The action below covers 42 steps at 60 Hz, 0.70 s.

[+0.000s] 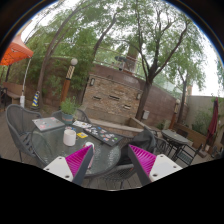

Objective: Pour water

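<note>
Tall trees (120, 40) and a brick wall (112, 98) fill the background of an outdoor patio. Nearer, a dark metal chair (22, 130) stands beside the counter (100, 135), which carries a board (100, 133) and a small pale cup (69, 137); its contents cannot be made out. The hand-held gripper (112, 160) hangs wide apart and empty, the cup just beyond its left finger.

Take the table (95, 135) as your landmark: it lies just beyond your gripper (111, 160), whose fingers stand apart with nothing between them. On the table's left part stands a cup (69, 137). Chairs (24, 125) flank its left; a brick wall (112, 100) rises behind it.
</note>
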Tool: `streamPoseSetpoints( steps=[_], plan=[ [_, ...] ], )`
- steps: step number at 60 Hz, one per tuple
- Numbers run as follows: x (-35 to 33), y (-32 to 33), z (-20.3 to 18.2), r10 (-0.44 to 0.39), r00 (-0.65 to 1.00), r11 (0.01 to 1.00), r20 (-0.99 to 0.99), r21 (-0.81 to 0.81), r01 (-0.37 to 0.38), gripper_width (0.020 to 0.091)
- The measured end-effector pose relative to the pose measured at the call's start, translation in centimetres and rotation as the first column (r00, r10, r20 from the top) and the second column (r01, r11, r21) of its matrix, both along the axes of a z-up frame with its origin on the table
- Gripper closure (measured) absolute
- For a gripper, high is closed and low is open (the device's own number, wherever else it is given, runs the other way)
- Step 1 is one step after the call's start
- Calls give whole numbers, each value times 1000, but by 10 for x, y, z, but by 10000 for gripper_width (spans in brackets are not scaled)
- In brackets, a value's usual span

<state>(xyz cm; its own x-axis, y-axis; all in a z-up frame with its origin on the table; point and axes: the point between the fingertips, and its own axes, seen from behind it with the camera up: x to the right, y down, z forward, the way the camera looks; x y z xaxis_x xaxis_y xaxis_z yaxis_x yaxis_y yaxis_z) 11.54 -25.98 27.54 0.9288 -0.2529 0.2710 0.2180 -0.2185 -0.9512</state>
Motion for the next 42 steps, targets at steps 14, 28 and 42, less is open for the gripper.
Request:
streamPoseSetpoints(
  steps=[14,28,42],
  plan=[
    [14,-20,-3,-24,1000,1000,15,16,24,279],
    [-19,17,-99,91,989,993,-115,-65,-99,275],
    [-48,116,-177,117,980,993,-162,5,-118,272]
  ],
)
